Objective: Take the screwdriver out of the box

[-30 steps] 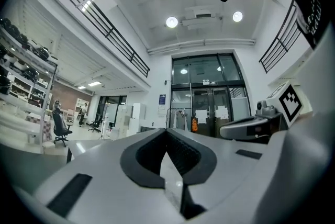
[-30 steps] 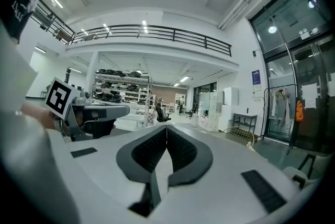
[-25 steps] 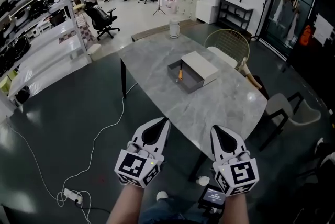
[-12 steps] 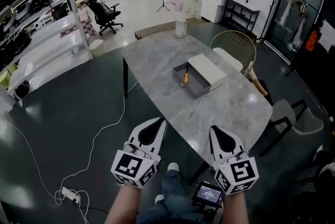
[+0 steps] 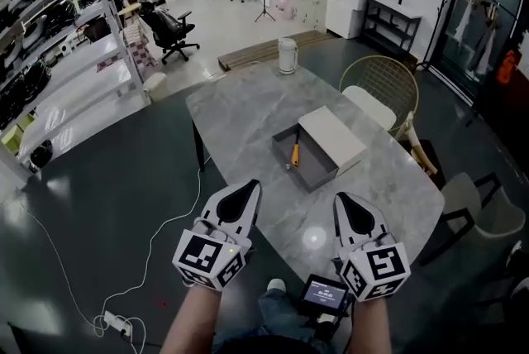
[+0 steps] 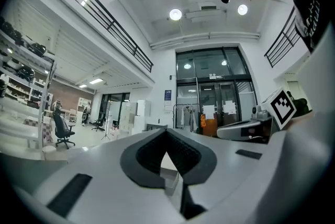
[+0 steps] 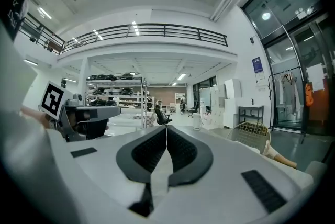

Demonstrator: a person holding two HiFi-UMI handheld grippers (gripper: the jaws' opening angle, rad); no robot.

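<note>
An open grey box (image 5: 316, 174) lies on the marble table (image 5: 248, 108), with its white lid (image 5: 332, 139) leaning on its right side. Inside it lies a screwdriver (image 5: 293, 154) with an orange handle. My left gripper (image 5: 251, 187) hovers at the table's near edge, jaws shut and empty. My right gripper (image 5: 342, 199) is beside it over the table's near end, also shut with nothing between its jaws. Both point towards the box and stay well short of it. In the gripper views the jaws of the left gripper (image 6: 166, 143) and right gripper (image 7: 166, 140) meet at their tips.
A white kettle (image 5: 287, 55) stands at the table's far end. A wire chair (image 5: 382, 83) and a grey chair (image 5: 481, 208) stand to the right. A white cable (image 5: 169, 212) trails over the dark floor at left, where shelving (image 5: 58, 30) lines the wall.
Both grippers have moved forward towards the table, and the box sits nearer in view. Their tips now reach the table's near edge. Both jaws stay shut.
</note>
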